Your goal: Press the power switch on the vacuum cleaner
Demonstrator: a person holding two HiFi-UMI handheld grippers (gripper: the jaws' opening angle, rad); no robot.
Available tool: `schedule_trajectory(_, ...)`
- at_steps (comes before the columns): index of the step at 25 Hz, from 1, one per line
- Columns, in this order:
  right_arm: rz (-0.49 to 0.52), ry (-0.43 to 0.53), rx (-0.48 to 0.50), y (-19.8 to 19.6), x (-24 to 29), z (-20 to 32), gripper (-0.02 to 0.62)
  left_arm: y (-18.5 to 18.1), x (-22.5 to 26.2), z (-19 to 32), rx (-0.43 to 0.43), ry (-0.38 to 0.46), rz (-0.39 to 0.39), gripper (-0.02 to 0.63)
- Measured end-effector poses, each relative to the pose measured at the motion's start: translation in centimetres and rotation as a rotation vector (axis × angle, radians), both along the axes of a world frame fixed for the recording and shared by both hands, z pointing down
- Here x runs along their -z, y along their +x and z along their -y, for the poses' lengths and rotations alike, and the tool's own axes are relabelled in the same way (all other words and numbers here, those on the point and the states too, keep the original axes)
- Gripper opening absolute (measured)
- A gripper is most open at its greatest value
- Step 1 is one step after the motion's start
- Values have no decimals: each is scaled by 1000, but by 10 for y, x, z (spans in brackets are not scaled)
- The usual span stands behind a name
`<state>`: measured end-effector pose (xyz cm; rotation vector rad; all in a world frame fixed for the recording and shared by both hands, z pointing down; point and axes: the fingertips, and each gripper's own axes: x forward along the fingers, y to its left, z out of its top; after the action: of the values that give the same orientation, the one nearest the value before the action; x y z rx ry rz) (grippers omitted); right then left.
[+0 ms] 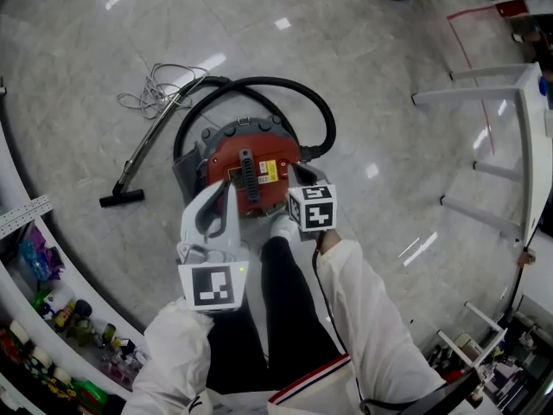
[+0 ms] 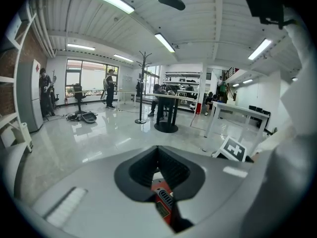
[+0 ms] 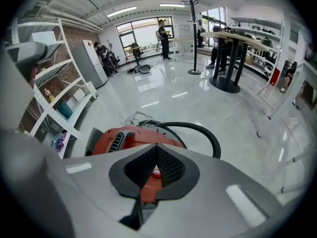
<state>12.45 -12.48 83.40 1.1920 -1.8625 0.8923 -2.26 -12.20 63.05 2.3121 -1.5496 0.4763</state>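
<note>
Right hand-held gripper (image 3: 157,153) and left hand-held gripper (image 2: 158,155) hover clenched, empty, over the vacuum cleaner (image 1: 252,156), closed tips presumably forming a blunt point for pressing the switch.

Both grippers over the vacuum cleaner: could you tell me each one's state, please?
Left gripper: shut, holding nothing.
Right gripper: shut, holding nothing.

Glossy pale floor (image 1: 406,171) all round, a white shelf unit (image 1: 22,216) crammed with bottles and bright bits down the left edge, a bare white rack (image 1: 484,74) off right, and further out a black coat stand (image 3: 194,33) beside a round high table (image 3: 225,36) (people (image 3: 162,31) standing by the windows).
</note>
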Motion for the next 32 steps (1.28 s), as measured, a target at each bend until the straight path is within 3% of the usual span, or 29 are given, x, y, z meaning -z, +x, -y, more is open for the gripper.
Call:
schedule_trajectory(13, 71, 139, -52, -9, 128, 1, -1, -6, 82, -11, -45, 95, 47, 0)
schedule_trajectory(24, 107, 190, -84, -6, 213, -9, -2, -10, 132, -17, -62, 101, 63, 0)
schedule_trajectory(32, 157, 299, -75, -9, 293, -10, -2, -13, 172, -13, -59, 138, 68, -2)
